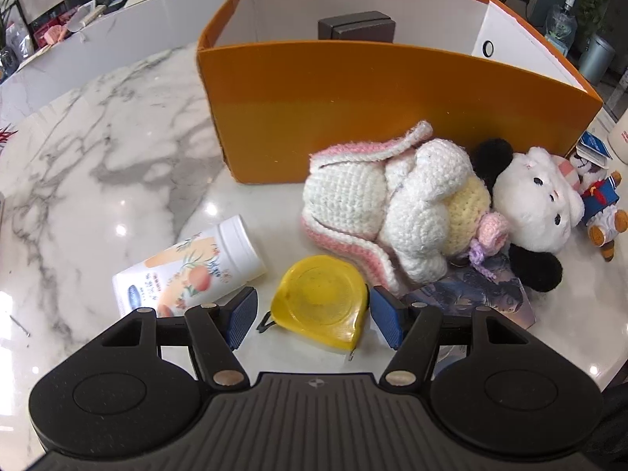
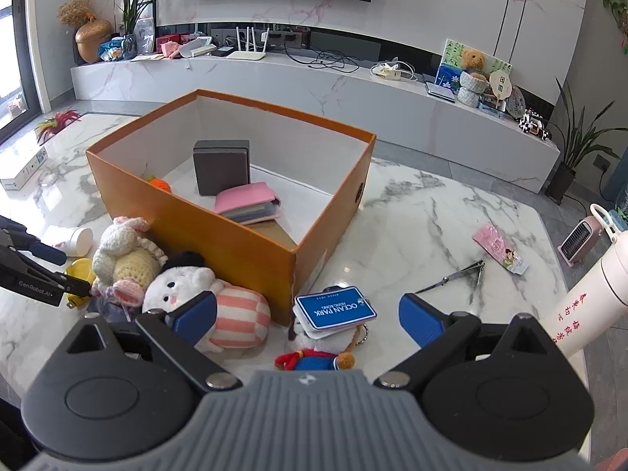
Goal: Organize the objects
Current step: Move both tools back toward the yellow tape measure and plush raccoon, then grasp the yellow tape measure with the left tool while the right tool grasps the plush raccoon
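A yellow tape measure [image 1: 320, 300] lies flat on the marble table [image 1: 98, 157], just in front of the orange box [image 1: 353, 117]. My left gripper [image 1: 313, 316] is open and low over it, with one blue pad [image 1: 239, 316] a little clear of its left side and the other close against its right edge. In the right wrist view the left gripper [image 2: 68, 271] shows at the left edge by the tape measure [image 2: 80, 269]. My right gripper [image 2: 308, 316] is open above a small sailor plush [image 2: 314, 355] with a blue tag [image 2: 333, 308]; nothing is between its pads.
A white printed bottle [image 1: 188, 274] lies left of the tape measure. A crochet bunny [image 1: 392, 212] and a black-eared white plush [image 1: 537, 200] lean against the box. Inside the orange box [image 2: 219, 235] are a dark case [image 2: 221, 167] and pink wallet [image 2: 247, 202]. Nail clippers [image 2: 455, 278], a pink packet [image 2: 498, 253] and a white flask [image 2: 588, 298] lie at the right.
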Action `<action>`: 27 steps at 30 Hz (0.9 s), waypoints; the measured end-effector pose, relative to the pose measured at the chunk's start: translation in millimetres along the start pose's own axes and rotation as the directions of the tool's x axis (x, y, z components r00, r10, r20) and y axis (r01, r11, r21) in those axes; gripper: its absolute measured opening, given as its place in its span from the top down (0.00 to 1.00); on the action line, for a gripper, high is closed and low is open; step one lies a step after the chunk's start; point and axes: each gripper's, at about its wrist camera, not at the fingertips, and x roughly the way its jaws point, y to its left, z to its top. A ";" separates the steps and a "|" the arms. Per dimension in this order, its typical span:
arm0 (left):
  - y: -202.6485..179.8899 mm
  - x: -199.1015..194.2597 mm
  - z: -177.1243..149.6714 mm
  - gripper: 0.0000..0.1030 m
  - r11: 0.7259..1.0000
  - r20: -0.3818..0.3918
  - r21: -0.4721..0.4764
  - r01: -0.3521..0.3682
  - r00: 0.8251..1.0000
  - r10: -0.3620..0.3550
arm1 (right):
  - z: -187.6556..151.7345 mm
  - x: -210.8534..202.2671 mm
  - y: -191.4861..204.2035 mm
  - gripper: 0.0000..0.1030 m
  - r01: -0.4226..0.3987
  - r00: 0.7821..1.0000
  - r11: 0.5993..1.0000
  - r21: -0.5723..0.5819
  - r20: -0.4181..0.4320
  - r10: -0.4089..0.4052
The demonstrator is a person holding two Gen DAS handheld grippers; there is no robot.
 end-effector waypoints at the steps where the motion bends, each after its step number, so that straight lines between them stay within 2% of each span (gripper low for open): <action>1: -1.0 1.8 0.6 0.27 1.000 -0.004 0.002 0.004 1.000 -0.004 | -0.8 0.3 -0.5 0.04 -0.005 1.000 1.000 0.000 -0.003 0.005; 6: -4.7 15.5 3.0 0.27 1.000 -0.039 0.006 0.001 0.999 -0.001 | -7.1 3.2 -3.3 0.04 -0.026 0.999 1.000 0.008 -0.025 0.027; 7: -5.9 15.9 2.4 0.25 1.000 -0.026 0.012 -0.007 1.000 0.007 | -8.5 4.0 -4.6 0.04 -0.028 0.999 1.000 0.010 -0.031 0.028; 12: -6.2 15.3 2.1 0.25 1.000 -0.030 0.002 -0.006 1.000 0.006 | -16.9 11.0 -13.0 0.04 -0.031 0.997 0.999 0.029 -0.068 0.033; 14: -5.5 14.4 2.0 0.31 1.000 -0.030 -0.013 -0.010 0.999 0.010 | -21.5 17.1 -17.0 0.04 -0.037 0.995 0.998 0.041 -0.092 0.041; 17: -4.4 13.4 2.0 0.33 1.000 -0.036 -0.017 -0.008 0.999 0.008 | -29.0 29.5 -21.4 0.04 -0.036 0.989 0.998 0.056 -0.141 0.044; 20: -4.1 13.3 2.1 0.32 1.000 -0.037 -0.014 -0.014 0.999 0.013 | -33.8 39.5 -23.4 0.04 -0.046 0.986 0.994 0.095 -0.153 0.060; 23: -4.0 13.5 2.2 0.32 1.000 -0.039 -0.013 -0.015 0.999 0.014 | -35.7 49.8 -26.3 0.04 -0.032 0.985 0.989 0.144 -0.161 0.055; 27: -3.9 13.9 2.2 0.32 1.000 -0.038 -0.010 -0.016 0.999 0.016 | -36.8 63.9 -26.7 0.04 0.005 0.985 0.991 0.131 -0.170 0.017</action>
